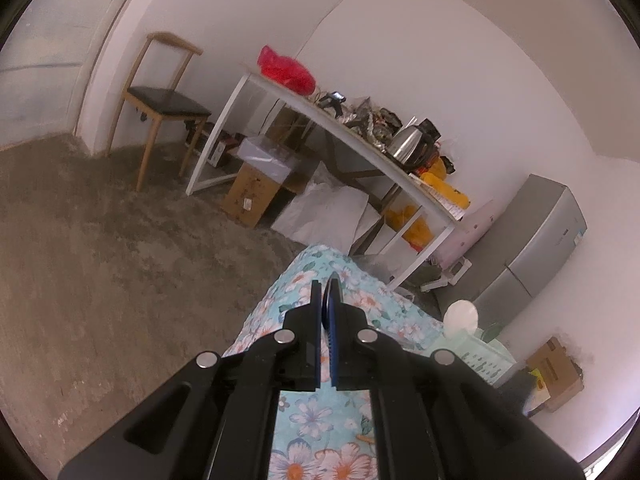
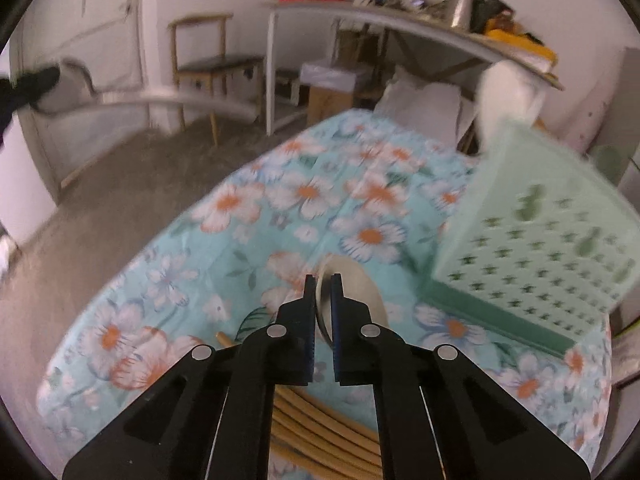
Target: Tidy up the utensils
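Bare concrete floor and white walls frame a low surface spread with a turquoise floral cloth [image 2: 248,240]; whether a bed or a worktop lies under it cannot be told. Behind it stand a wooden chair [image 1: 160,100], a cluttered white-framed side table [image 1: 360,140] with a steel kettle [image 1: 408,144] and a red bag [image 1: 284,66], and a grey fridge [image 1: 536,240].

Judging by the right wrist view, the step in hand is a pick-up. The right tool [image 2: 323,280] has its jaws drawn narrow around the handle of a metal spoon [image 2: 360,288], whose pale bowl lies on the cloth just beyond the fingertips; the pads look pressed on the handle, though motion blur leaves the contact a little uncertain. A bundle of bamboo chopsticks [image 2: 320,424] lies on the cloth beneath that tool. The mint-green perforated basket [image 2: 540,240] sits just to the right of the spoon, apparently the place for the utensils.

The left tool [image 1: 325,284] is closed with nothing between its pads, held above the near edge of the cloth, well apart from the work.

Next, the spoon probably needs lifting clear of the cloth and carrying right over the basket's rim. A thin, smooth handle could pivot in the grip, so a steady lift would help.

No brand, label or writing can be read; the cardboard boxes carry marks too small to make out
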A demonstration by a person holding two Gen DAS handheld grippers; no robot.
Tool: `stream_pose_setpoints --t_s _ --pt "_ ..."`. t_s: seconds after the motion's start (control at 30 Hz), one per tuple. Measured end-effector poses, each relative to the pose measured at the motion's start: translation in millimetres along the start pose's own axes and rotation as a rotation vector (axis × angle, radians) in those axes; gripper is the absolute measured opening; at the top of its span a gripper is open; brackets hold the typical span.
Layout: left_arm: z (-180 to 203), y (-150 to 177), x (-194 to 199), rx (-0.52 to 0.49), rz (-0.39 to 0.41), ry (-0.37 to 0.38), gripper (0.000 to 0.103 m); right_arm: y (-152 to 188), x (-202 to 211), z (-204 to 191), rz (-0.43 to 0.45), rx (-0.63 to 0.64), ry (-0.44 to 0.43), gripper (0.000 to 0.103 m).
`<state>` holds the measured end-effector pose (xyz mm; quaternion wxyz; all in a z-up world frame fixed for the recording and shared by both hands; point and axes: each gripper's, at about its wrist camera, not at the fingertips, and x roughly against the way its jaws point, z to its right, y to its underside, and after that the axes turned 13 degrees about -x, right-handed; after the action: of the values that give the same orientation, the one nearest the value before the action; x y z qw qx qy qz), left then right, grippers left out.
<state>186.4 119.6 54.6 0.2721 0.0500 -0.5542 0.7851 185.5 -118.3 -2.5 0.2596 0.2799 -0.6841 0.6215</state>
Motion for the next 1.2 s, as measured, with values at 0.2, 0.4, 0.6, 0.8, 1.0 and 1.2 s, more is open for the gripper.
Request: stream_pose_setpoints --t_s 0.2,0.4,0.6,0.8,1.0,1.2 --pt "22.6 -12.6 15.9 -0.043 0.045 0.003 0.002 -10.4 61.5 38.9 0.14 -0.155 -0.054 0.004" --pt "59.4 -28.8 34.3 -0.113 0.115 0.034 0.002 -18.8 115.2 83.4 0.263 -0.287 -0.109 0.004" --pt "107.8 -44.7 40.5 -0.227 0.159 0.07 0.002 -16.2 157.9 127.9 0.372 -0.382 -0.155 0.004" --pt "176.2 -53.5 29.0 -0.428 0.203 0.066 0.002 -6.6 183.2 163.3 0.445 -0.439 -0.163 0.004" --pt "226.4 -53.8 5.1 -0.593 0.194 0.054 0.002 0.4 186.5 179.3 0.462 -0.47 -0.165 0.004" --pt "262.0 -43.0 -22.3 -0.782 0.133 0.011 0.002 3.6 185.2 185.6 0.462 -0.478 -0.171 0.004"
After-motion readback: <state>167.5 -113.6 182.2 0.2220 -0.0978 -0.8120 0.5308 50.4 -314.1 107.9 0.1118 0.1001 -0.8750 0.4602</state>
